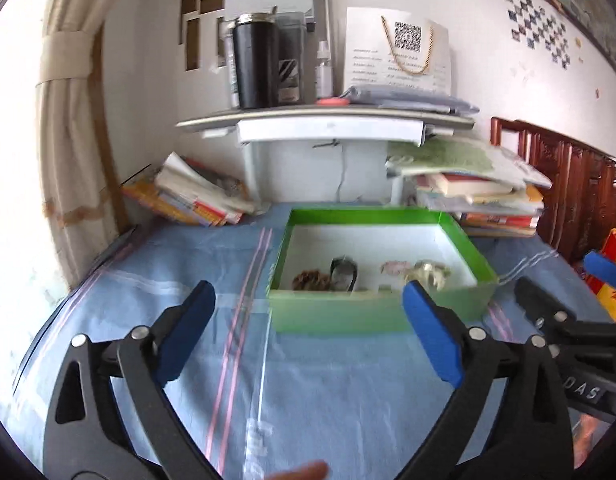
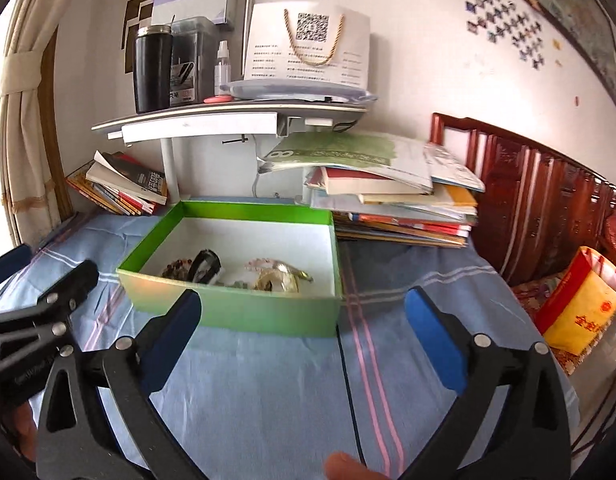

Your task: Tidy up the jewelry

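Note:
A green box [image 1: 340,314] [image 2: 243,312] with a white inside stands on the blue cloth. In it lie a brown bead bracelet [image 1: 311,280] [image 2: 175,269], a black bangle [image 1: 344,273] [image 2: 205,266], a pink bead piece [image 1: 394,267] [image 2: 259,263] and a pale gold piece [image 1: 428,273] [image 2: 277,280]. My left gripper [image 1: 308,298] is open, short of the box's near wall, with nothing between its fingers. My right gripper [image 2: 303,308] is open as well, in front of the box, and holds nothing. Each gripper shows at the edge of the other's view.
Book stacks [image 2: 396,204] [image 2: 119,188] flank a white desk riser [image 2: 227,120] bearing a black tumbler [image 2: 151,68], bottles and a paper bag. A red wooden bedhead [image 2: 540,200] and a yellow bag [image 2: 580,304] are at the right. A curtain [image 1: 71,120] hangs at the left.

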